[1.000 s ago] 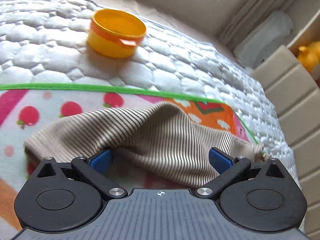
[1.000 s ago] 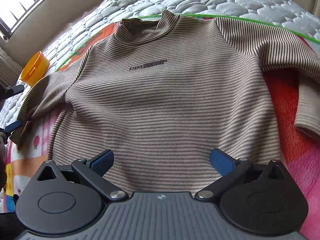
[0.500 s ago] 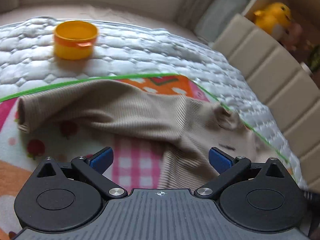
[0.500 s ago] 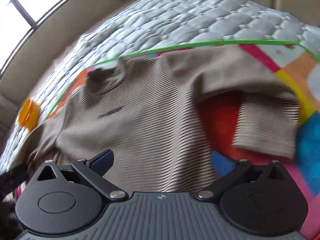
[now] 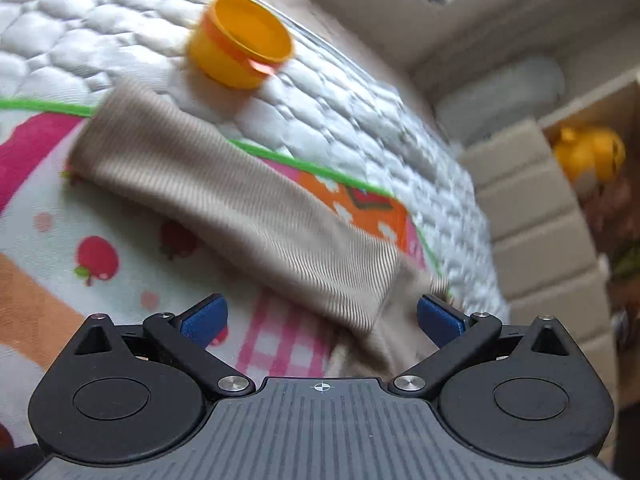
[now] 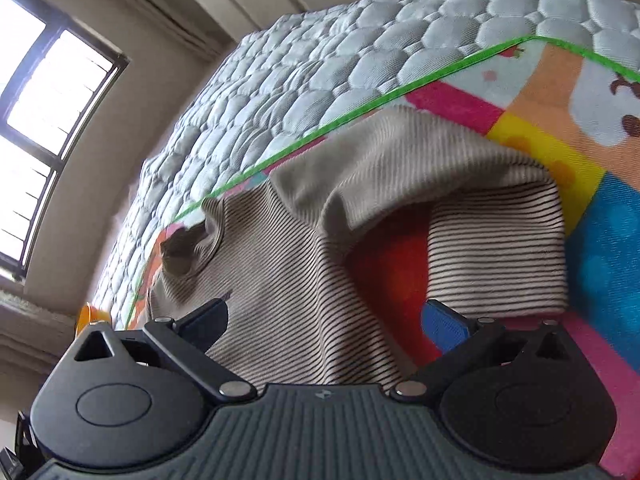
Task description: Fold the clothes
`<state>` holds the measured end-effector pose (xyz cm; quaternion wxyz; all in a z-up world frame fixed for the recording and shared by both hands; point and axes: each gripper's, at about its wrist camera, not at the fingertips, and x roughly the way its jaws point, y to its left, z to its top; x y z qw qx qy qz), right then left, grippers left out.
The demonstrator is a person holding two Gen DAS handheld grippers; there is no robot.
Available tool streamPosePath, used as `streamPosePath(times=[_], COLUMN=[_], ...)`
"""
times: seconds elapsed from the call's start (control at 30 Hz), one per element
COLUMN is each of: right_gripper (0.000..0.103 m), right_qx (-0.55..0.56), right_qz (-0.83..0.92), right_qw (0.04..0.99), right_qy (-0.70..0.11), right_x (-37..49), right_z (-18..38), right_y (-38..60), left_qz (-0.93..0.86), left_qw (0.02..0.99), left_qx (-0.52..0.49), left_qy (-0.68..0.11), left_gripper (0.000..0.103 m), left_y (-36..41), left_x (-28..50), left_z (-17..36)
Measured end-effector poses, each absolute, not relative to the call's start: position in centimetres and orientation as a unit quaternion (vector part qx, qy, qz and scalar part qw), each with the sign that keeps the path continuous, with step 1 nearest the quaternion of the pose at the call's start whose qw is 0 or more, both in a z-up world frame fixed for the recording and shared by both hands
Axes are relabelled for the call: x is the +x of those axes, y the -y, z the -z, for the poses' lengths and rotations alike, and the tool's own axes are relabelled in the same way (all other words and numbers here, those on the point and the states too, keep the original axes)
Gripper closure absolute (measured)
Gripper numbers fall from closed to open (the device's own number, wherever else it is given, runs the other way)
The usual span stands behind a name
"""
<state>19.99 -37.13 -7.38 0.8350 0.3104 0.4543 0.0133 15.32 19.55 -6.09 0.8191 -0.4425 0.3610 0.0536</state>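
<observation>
A beige shirt with thin dark stripes (image 6: 280, 280) lies face up on a colourful play mat (image 6: 560, 92) spread over a quilted mattress. In the left wrist view one sleeve (image 5: 224, 200) stretches flat towards the upper left, its cuff near the green mat border. My left gripper (image 5: 320, 318) is open, just above where the sleeve meets the body. In the right wrist view the other sleeve (image 6: 492, 248) is bent back on itself beside the collar (image 6: 188, 248). My right gripper (image 6: 324, 322) is open over the shirt's body, holding nothing.
An orange plastic cup (image 5: 240, 42) stands on the white quilted mattress (image 5: 360, 112) just beyond the sleeve cuff. Padded beige wall panels (image 5: 532, 232) run along the bed, with a yellow toy (image 5: 588, 156) on a shelf behind. A window (image 6: 40, 120) is at the left.
Both grippers have swung and tilted over the shirt. The left view has turned back towards the left sleeve and cup. The right view has shifted from the shirt's front towards the right sleeve and collar.
</observation>
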Motion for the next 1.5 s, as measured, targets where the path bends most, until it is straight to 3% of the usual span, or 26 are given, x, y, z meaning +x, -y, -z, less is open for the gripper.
streamPosePath(times=[0.13, 0.2, 0.3, 0.37, 0.43, 0.47, 0.53, 0.63, 0.73, 1.1, 1.2, 1.3, 1.4, 1.5], right_gripper=[0.0, 0.0, 0.0, 0.0, 0.0, 0.0, 0.0, 0.0, 0.0, 0.0, 0.0, 0.0, 0.0, 0.0], right_qx=[0.234, 0.231, 0.252, 0.267, 0.264, 0.257, 0.251, 0.266, 0.285, 0.332, 0.346, 0.381, 0.418, 0.428], right_qz=[-0.038, -0.041, -0.048, -0.056, -0.057, -0.056, -0.049, -0.032, -0.017, 0.029, 0.049, 0.043, 0.023, 0.005], right_qw=[0.861, 0.867, 0.87, 0.874, 0.883, 0.887, 0.89, 0.882, 0.881, 0.89, 0.882, 0.862, 0.839, 0.834], right_qy=[-0.45, -0.44, -0.422, -0.402, -0.384, -0.379, -0.378, -0.388, -0.378, -0.311, -0.315, -0.333, -0.347, -0.349], right_x=[19.6, 19.2, 18.2, 17.6, 17.4, 17.5, 17.8, 18.5, 19.1, 18.7, 18.8, 19.3, 19.7, 19.8], right_z=[6.1, 5.3, 4.0, 3.1, 2.2, 2.1, 2.3, 3.4, 3.5, 1.8, 2.9, 4.4, 5.5, 5.5], right_y=[34.0, 33.5, 33.4, 33.5, 33.4, 33.3, 33.5, 34.7, 36.3, 42.3, 44.0, 45.3, 45.7, 45.1], left_qz=[-0.115, -0.083, -0.1, -0.115, -0.13, -0.137, -0.152, -0.173, -0.136, 0.023, 0.05, 0.05, 0.028, -0.019], left_qw=[0.823, 0.805, 0.814, 0.821, 0.828, 0.831, 0.836, 0.843, 0.879, 0.963, 0.957, 0.935, 0.896, 0.862], left_qx=[-0.431, -0.469, -0.44, -0.415, -0.39, -0.378, -0.352, -0.313, -0.257, -0.032, -0.052, -0.13, -0.22, -0.3], left_qy=[-0.353, -0.355, -0.366, -0.374, -0.381, -0.385, -0.392, -0.401, -0.378, -0.265, -0.28, -0.326, -0.384, -0.408], left_gripper=[0.002, 0.004, 0.005, 0.015, 0.033, 0.038, 0.059, 0.077, 0.086, 0.089, 0.087, 0.081, 0.055, 0.042], left_y=[-24.4, -25.2, -24.1, -23.3, -22.5, -22.1, -21.3, -20.1, -15.7, 1.4, 4.9, 4.6, 0.9, -4.8], left_x=[13.5, 13.3, 15.0, 16.3, 17.5, 18.1, 19.4, 21.2, 22.4, 26.7, 27.3, 26.7, 25.3, 23.3], left_z=[6.1, 7.1, 7.6, 8.0, 8.3, 8.4, 8.7, 9.2, 6.1, -6.4, -6.8, -4.8, -1.7, 1.6])
